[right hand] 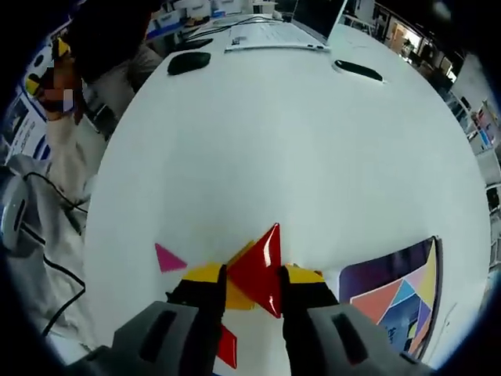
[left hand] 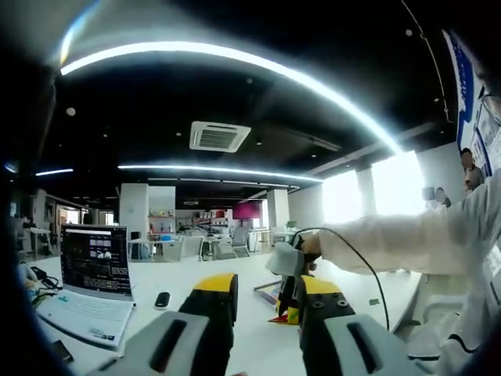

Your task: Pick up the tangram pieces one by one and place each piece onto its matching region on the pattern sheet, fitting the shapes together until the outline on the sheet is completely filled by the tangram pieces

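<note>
Glossy plastic pieces on a smooth matt table

The red triangle [right hand: 262, 270] between the jaws of the right gripper [right hand: 252, 291] is shiny hard plastic with bright glints; the pink triangle [right hand: 167, 257] looks flatter in sheen. The white table [right hand: 297, 149] is smooth and matt. The pattern sheet [right hand: 395, 298] looks like printed paper with a slight sheen. A sleeve [left hand: 407, 243] is soft, creased cloth. The laptop [left hand: 90, 294] has a glossy screen.
</note>
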Tool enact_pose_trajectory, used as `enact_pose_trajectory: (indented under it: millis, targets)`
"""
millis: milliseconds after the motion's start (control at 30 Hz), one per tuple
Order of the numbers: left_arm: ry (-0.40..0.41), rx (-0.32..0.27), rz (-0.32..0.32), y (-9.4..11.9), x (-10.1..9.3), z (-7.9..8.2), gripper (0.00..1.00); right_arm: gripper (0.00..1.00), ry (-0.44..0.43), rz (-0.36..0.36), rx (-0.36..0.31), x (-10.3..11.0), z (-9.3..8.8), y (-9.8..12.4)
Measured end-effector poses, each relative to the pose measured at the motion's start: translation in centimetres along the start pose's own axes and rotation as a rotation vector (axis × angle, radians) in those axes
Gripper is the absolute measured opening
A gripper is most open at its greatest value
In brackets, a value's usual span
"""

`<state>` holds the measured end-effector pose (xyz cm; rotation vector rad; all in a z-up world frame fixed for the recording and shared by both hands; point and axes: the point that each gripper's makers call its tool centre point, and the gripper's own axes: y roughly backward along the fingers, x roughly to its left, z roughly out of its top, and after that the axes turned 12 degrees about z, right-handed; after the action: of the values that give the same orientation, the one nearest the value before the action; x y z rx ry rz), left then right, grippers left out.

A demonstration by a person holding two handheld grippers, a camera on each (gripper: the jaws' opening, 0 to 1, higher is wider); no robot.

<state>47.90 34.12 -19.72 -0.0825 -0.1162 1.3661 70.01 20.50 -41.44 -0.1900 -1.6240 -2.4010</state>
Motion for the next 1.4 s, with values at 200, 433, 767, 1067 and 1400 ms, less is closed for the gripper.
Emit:
enact_pose_trajectory:
  millis: [200,433,767,1067,1400]
  targets:
    - [0.0,0.003,0.002,0.1,0.0,-0.1,0.32,0.2,-0.059,-0.046,-0.012,-1.0,0.4,1.1]
    - [0.0,-0.001,0.0,0.1,0.0,0.0,0.32,0.2,-0.081,-0.063,0.012,0.0,-0.4,2.0]
    - [0.0,-0.004,-0.003,0.1,-0.2,0.1,0.32,0.19,-0.318,-0.047,0.0,2.7,-1.4,6.1]
    - [0.005,-0.005,-0.006,0.2,-0.2,0.2,0.32,0.19,-0.418,-0.137,0.012,3.2,-5.2,10.2]
    - [0.002,-0.005,-0.007,-0.2,0.0,0.0,0.32,0.19,-0.526,-0.215,-0.08,0.5,-4.6,9.9]
